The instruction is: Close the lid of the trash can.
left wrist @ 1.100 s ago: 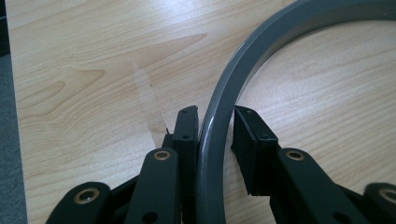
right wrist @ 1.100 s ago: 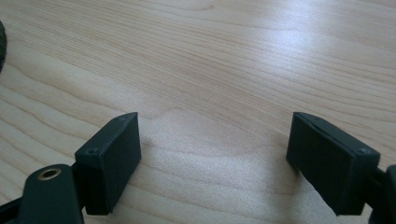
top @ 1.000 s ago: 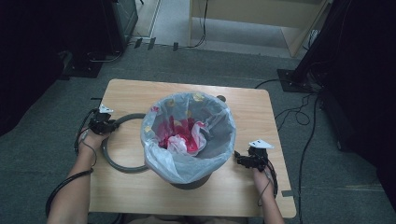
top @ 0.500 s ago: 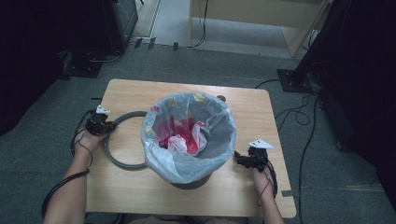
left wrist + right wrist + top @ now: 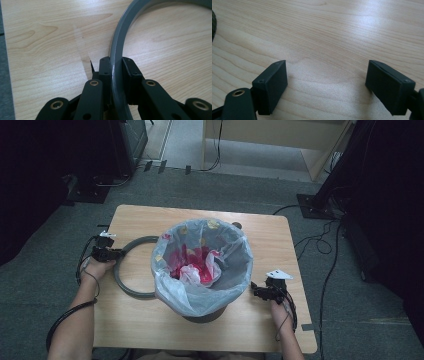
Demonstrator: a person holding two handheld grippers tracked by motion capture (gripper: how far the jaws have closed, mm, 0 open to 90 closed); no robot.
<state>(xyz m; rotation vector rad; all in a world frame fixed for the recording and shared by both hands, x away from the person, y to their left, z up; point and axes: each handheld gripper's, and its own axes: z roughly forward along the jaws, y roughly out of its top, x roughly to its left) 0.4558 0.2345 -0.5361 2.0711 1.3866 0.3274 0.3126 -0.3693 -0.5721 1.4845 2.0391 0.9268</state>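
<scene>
A grey plastic ring point(image 5: 131, 270) lies flat on the wooden table point(image 5: 150, 320), left of a bin lined with a clear bag point(image 5: 202, 265). My left gripper point(image 5: 118, 253) is at the ring's left rim and has just closed on it. In the left gripper view both pads point(image 5: 104, 68) press the grey ring point(image 5: 117, 50) from either side. My right gripper point(image 5: 255, 292) rests on the table to the right of the bin's base. In the right gripper view its jaws point(image 5: 325, 82) stand wide apart over bare wood, holding nothing.
The bin point(image 5: 210, 312) holds red and white scraps point(image 5: 192, 265) inside the bag. Cables trail from both grippers along the person's forearms. Grey floor surrounds the table, with dark equipment stands and cables point(image 5: 320, 240) at the back and right.
The left hand has shifted slightly left along the ring's rim and its jaws have closed on the ring. The right hand has stayed in place.
</scene>
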